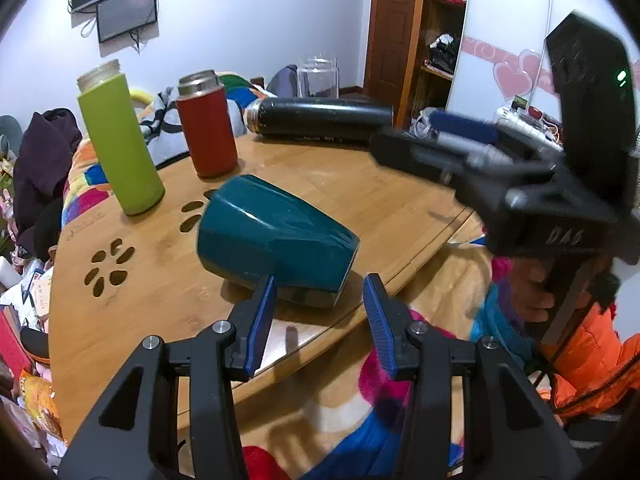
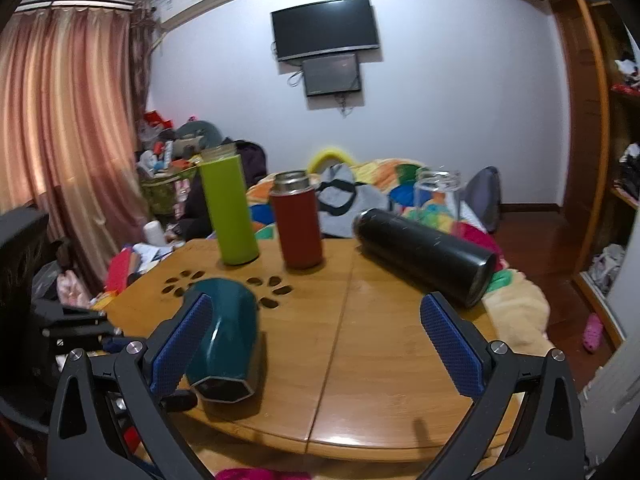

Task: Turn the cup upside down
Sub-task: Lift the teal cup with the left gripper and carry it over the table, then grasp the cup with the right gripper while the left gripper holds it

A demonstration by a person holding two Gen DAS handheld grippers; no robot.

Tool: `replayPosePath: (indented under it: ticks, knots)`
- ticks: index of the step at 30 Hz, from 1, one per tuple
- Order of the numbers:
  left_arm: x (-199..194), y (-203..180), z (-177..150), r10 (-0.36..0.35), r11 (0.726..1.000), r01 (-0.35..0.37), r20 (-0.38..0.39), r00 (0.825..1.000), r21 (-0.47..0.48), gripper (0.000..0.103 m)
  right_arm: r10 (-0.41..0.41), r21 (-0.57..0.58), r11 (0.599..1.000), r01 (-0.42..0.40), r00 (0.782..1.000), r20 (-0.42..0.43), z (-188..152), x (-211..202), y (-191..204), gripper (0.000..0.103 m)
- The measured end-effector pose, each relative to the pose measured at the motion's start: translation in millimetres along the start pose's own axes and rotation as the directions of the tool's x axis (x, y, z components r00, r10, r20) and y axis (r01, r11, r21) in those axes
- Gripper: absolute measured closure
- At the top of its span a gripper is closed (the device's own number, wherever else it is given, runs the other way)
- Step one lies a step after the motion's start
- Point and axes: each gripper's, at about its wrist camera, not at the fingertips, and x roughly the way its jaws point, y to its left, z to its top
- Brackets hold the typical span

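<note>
A dark teal faceted cup (image 1: 276, 240) lies on its side on the round wooden table (image 1: 168, 288). It also shows in the right wrist view (image 2: 226, 332), its hexagonal end towards the camera. My left gripper (image 1: 320, 312) is open, its blue pads just short of the cup's near end, not touching. My right gripper (image 2: 316, 344) is open wide above the table, with its left pad in front of the cup. The right gripper's body (image 1: 540, 184) shows at the right of the left wrist view.
A green bottle (image 1: 120, 140) and a red flask (image 1: 206, 124) stand upright behind the cup. A black flask (image 1: 320, 114) lies on its side at the back, with a clear jar (image 1: 318, 76) beyond it. A colourful blanket (image 1: 360, 392) lies below the table edge.
</note>
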Motion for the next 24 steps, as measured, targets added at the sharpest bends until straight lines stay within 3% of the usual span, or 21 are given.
replayPosePath:
  ticks: [8, 13, 16, 17, 19, 24]
  knots:
    - [-20, 24, 7, 0.125, 0.992, -0.123, 0.084, 0.989, -0.030, 0.057, 0.155, -0.014, 0.988, -0.156, 0.985, -0.070, -21, 21, 11, 0.000]
    - [-13, 37, 16, 0.126, 0.991, -0.120, 0.106, 0.986, -0.066, 0.081, 0.207, -0.023, 0.977, -0.212, 0.969, -0.132, -32, 39, 21, 0.002]
    - [-7, 34, 21, 0.124, 0.992, -0.119, 0.128, 0.984, -0.053, 0.091, 0.219, -0.034, 0.973, -0.228, 0.960, -0.174, -37, 49, 28, 0.016]
    - [-5, 32, 23, 0.124, 0.992, -0.118, 0.137, 0.983, -0.047, 0.092, 0.226, -0.034, 0.971, -0.236, 0.956, -0.187, -39, 52, 30, 0.018]
    - [-2, 30, 26, 0.121, 0.992, -0.117, 0.148, 0.981, -0.035, 0.094, 0.247, -0.035, 0.965, -0.260, 0.946, -0.211, -42, 58, 33, 0.032]
    - [8, 28, 30, 0.115, 0.993, -0.112, 0.146, 0.983, -0.029, 0.095, 0.250, -0.063, 0.960, -0.272, 0.938, -0.240, -44, 61, 43, 0.048]
